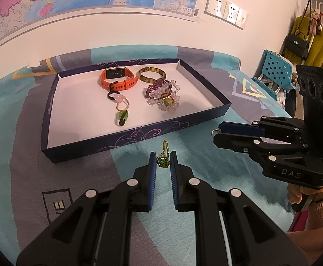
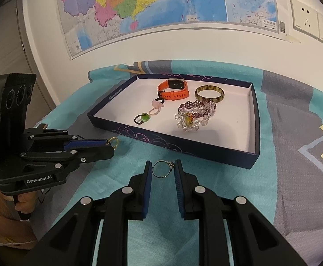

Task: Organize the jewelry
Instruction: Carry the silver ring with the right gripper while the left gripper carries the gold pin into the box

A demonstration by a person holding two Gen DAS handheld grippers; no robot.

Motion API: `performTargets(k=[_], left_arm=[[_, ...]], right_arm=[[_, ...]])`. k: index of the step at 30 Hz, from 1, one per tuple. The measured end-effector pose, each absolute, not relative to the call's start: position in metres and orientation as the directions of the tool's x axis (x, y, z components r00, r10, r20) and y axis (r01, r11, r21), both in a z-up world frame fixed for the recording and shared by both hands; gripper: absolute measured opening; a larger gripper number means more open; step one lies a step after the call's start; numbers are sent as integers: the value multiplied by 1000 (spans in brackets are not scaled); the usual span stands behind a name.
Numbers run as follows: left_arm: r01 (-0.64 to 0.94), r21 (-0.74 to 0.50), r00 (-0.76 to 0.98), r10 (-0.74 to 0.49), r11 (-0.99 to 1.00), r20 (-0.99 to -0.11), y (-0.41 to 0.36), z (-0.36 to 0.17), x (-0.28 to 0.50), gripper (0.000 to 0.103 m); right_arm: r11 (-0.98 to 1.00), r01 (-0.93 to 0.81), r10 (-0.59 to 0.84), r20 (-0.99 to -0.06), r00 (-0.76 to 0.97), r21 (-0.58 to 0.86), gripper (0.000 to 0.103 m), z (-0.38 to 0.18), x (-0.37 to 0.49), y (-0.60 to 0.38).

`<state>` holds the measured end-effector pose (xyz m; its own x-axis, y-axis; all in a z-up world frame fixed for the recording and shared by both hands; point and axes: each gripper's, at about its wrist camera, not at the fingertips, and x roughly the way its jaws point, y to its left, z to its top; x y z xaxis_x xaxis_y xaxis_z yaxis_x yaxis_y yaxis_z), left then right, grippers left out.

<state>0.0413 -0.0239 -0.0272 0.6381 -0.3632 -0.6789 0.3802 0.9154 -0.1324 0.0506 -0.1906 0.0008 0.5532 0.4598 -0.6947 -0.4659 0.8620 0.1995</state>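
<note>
Bedspread [image 1: 50, 177] | tray [image 1: 137, 136]: one watch [image 1: 117, 78] | left gripper [image 1: 163, 160] pinches green ring [image 1: 162, 161] | right gripper [image 2: 162, 169] pinches silver ring [image 2: 161, 169]

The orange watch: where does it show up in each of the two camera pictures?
Left wrist view: the orange watch lies at the far end of the tray, upper centre, left of the amber bangle.
Right wrist view: orange watch, upper centre, far end of the tray.
Shared landmark: the amber bangle, just right of it in both.
</note>
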Motion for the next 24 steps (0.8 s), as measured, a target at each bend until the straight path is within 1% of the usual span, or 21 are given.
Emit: performTargets(k=[24], left_arm=[[379,-123,664,-362,917,-654,-24,-14,43,13]], right_arm=[[864,-464,462,-674,577,195,19,9,56,-190]])
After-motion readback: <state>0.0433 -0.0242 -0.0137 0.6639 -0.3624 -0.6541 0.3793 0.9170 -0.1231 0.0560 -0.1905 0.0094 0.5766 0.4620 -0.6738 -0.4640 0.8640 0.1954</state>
